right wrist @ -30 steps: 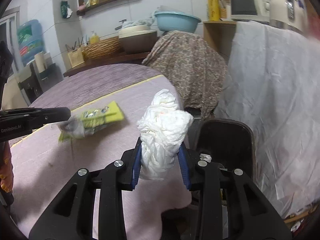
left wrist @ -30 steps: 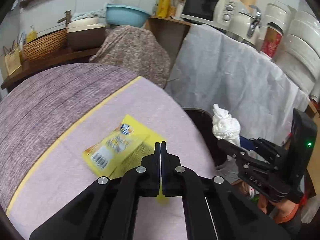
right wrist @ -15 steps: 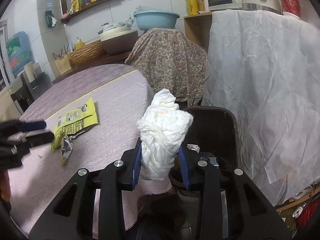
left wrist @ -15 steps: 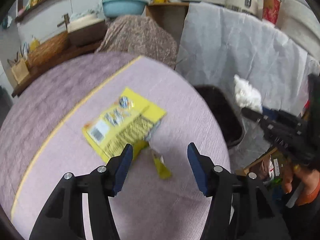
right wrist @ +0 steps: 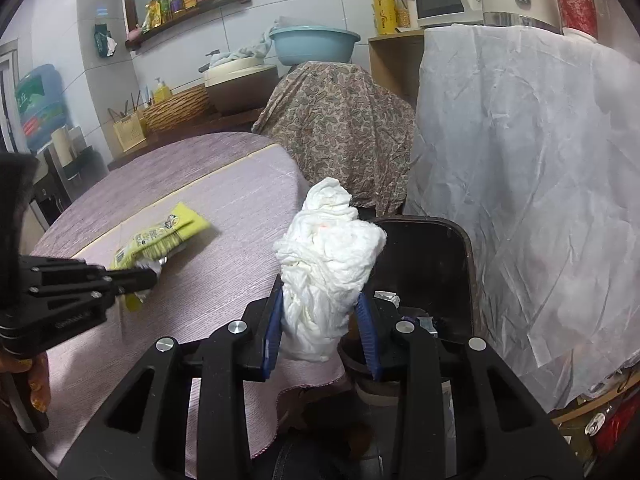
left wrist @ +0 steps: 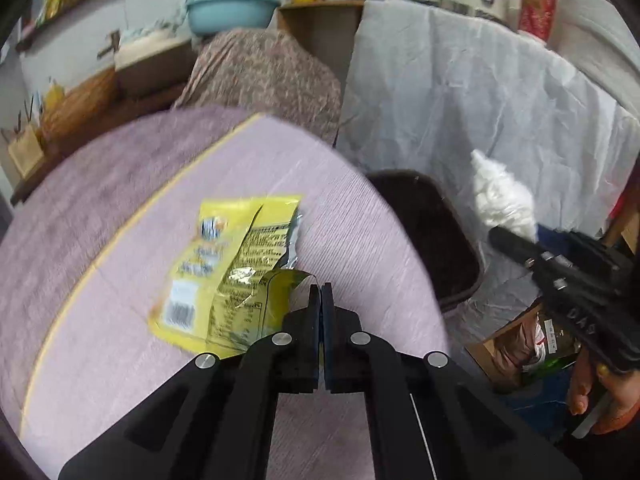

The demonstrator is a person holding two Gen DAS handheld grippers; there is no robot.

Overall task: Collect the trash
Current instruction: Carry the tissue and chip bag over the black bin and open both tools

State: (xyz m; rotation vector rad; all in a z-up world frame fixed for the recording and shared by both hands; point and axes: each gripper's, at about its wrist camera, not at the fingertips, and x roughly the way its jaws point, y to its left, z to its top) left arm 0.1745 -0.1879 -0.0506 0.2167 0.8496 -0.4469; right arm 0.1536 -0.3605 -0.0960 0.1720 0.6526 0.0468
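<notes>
A crinkled yellow snack wrapper [left wrist: 224,264] lies on the lilac tablecloth [left wrist: 120,360]. My left gripper [left wrist: 321,292] is shut, its tips pinching the wrapper's curled near edge. From the right wrist view, the left gripper [right wrist: 150,276] meets the wrapper [right wrist: 168,236] at its silver torn end. My right gripper [right wrist: 320,320] is shut on a wad of white tissue [right wrist: 328,256], held just beside the dark bin [right wrist: 432,248] past the table edge. In the left wrist view the tissue [left wrist: 500,196] and the right gripper [left wrist: 496,236] hang to the right of the bin [left wrist: 424,216].
A paisley cloth covers something [right wrist: 340,128] behind the table. A white sheet [right wrist: 520,180] drapes the counter right of the bin. Scraps lie in the bin's bottom. A cardboard box with bags [left wrist: 520,344] sits on the floor. A person's hand [left wrist: 592,392] holds the right gripper.
The left jaws opened, letting the wrapper drop flat on the table, then shut again on its near edge. The right gripper carried the tissue closer to the bin.
</notes>
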